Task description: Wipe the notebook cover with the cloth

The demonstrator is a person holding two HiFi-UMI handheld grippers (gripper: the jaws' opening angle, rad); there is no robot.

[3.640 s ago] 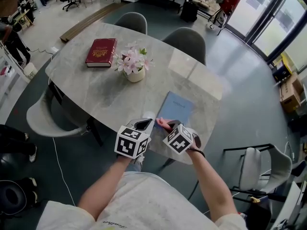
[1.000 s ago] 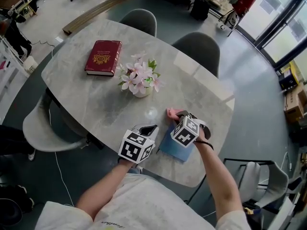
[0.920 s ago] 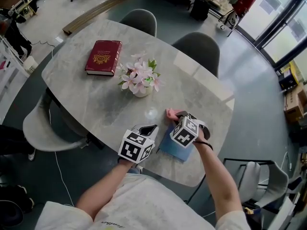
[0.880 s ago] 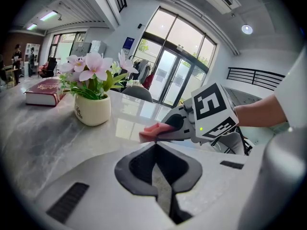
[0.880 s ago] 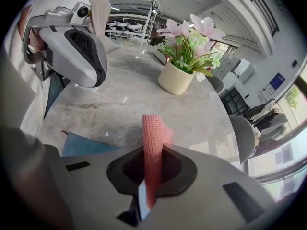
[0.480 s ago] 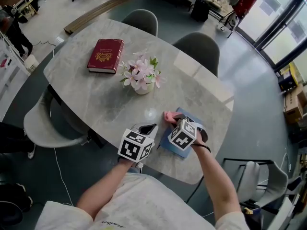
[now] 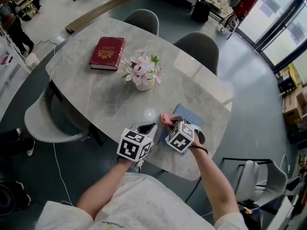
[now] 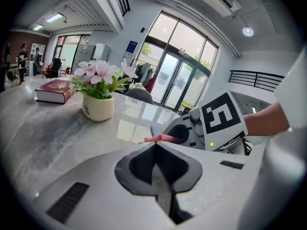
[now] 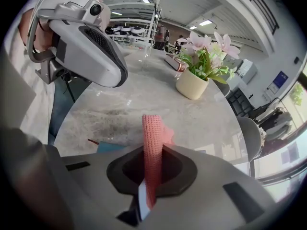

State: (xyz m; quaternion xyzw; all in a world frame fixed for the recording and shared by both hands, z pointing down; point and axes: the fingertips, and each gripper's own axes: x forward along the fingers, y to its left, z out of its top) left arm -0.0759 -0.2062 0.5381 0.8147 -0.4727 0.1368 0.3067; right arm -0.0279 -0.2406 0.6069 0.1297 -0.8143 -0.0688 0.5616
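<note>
One cloth [image 7: 165,119], pinched in right tongs [image 7: 170,123], at notebook [image 7: 190,116] edge; left tongs [image 7: 146,128] closed, empty.

Oval grey marble table [image 7: 103,97], grey chairs [image 7: 143,19], glossy floor [image 7: 249,71], tall windows [image 7: 287,19]

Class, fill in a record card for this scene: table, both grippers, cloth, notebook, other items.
table: grey, marble-look, rounded
left hand-held gripper: shut, empty, beside the right one
right hand-held gripper: shut on the cloth
cloth: pink, at the notebook's near edge
notebook: blue, flat on the table
other items: flower pot, red book, both farther away
</note>
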